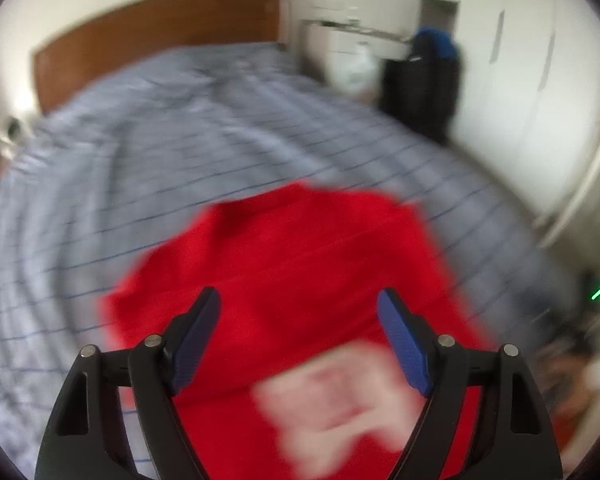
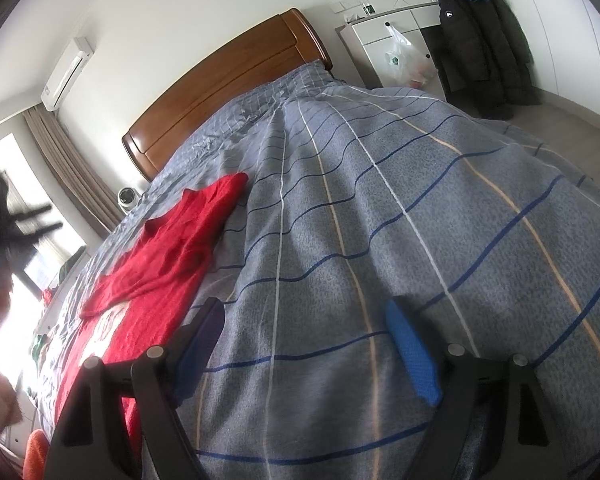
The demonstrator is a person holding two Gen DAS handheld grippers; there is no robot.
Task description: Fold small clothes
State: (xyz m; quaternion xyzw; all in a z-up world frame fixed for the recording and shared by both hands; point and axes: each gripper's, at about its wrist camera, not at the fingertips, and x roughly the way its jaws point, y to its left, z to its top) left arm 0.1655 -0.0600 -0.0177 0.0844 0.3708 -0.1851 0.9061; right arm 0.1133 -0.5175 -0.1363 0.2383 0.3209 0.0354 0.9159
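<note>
Your left gripper (image 1: 299, 300) filled the bottom of its own view, blue-padded fingers (image 1: 404, 344) standing wide with nothing pressed between them. Directly beyond them lay the red garment (image 1: 284, 264), spread on the striped grey bedspread (image 1: 140, 168); a pale printed patch (image 1: 340, 412) on the cloth showed between the finger bases, too blurred to read. That whole view was smeared, so you could not confirm whether the fingertips touched the fabric.

Your right gripper (image 2: 305, 320) was likewise spread wide and held nothing. It stood over bare bedspread (image 2: 380, 220), with only striped cover showing in the gap. From this view the red garment (image 2: 168, 248) lay to the left of the gripper, stretched along the left side of the bed, its upper portion rumpled and doubled over the lower part, and its near edge passing behind the left finger (image 2: 200, 340). A blurred dark shape at the far left edge was your other tool (image 2: 16, 220), held clear above the bed.

Surroundings recorded: wooden headboard (image 2: 228, 76) at the far end, white bedside cabinet (image 2: 384, 40) with a plastic bag (image 2: 406, 60) hung on it, dark jacket (image 2: 480, 52) hanging beside that, and an air conditioner (image 2: 66, 74) high on the wall.
</note>
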